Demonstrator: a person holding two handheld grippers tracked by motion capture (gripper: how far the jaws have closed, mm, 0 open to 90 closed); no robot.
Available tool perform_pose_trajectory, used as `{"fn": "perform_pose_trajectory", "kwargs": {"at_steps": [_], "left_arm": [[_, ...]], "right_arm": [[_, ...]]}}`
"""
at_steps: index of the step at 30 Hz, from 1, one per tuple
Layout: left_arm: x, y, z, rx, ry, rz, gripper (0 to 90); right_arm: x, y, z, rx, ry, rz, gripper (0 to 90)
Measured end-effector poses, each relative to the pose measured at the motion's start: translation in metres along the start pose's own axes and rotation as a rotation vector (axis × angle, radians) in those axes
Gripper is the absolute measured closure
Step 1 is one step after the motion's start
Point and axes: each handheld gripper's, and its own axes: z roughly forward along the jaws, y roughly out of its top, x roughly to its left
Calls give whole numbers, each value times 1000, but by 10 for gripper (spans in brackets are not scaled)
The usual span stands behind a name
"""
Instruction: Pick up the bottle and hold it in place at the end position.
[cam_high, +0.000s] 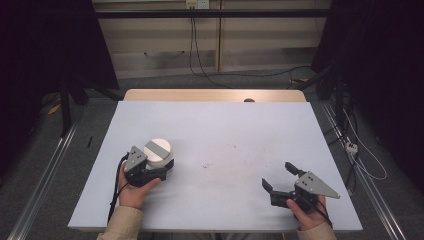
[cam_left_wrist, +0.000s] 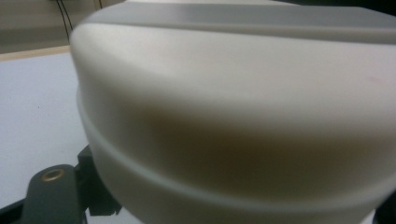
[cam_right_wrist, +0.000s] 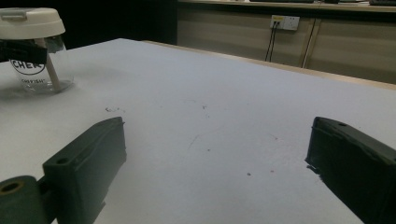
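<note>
I have the left tongs (cam_high: 159, 169) closed around the jar (cam_high: 159, 154), which stands upright on the worktop (cam_high: 225, 135) at its left side, near my edge. From above, the white lid (cam_high: 158, 148) sits on top with a grey bar across it, and the jaws reach in just below it from my side. In the left gripper view the lid (cam_left_wrist: 233, 107) sits right against the lens, with one jaw showing low at the left; I judge the grip to be on the clear body under the lid. In the right gripper view the jar (cam_right_wrist: 32, 51) stands well off, a dark jaw crossing its glass.

The right tongs (cam_high: 280, 176) hang wide open and empty over the right side of the worktop, well apart from the jar. Their two jaws (cam_right_wrist: 88, 158) frame bare, lightly scuffed surface.

My reading is that the step in hand is steadying the jar with the left so the right can work on the lid. The next move would call for carrying the right tongs across, levelling them with the lid and closing on its rim without knocking the jar out of the left grip.
</note>
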Motion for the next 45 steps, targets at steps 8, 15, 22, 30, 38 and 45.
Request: {"fn": "perform_pose_trajectory", "kwargs": {"at_steps": [8,15,22,30,38,45], "left_arm": [[0,0,0,0,7,6,178],[-1,1,-1,8,14,4,180],[1,3,-4,-14,33,18,182],[2,10,-1,-51,30,-19,182],[-4,20,16,-48,5,5,182],[-9,25,29,-45,-10,11,183]], "right_arm": [[0,0,0,-3,0,1,42],[0,0,-1,-6,-1,2,43],[0,1,-1,-9,-1,4,43],[0,1,0,-11,0,1,43],[-1,1,0,-11,4,-1,43],[-1,2,-1,-16,0,0,42]]}}
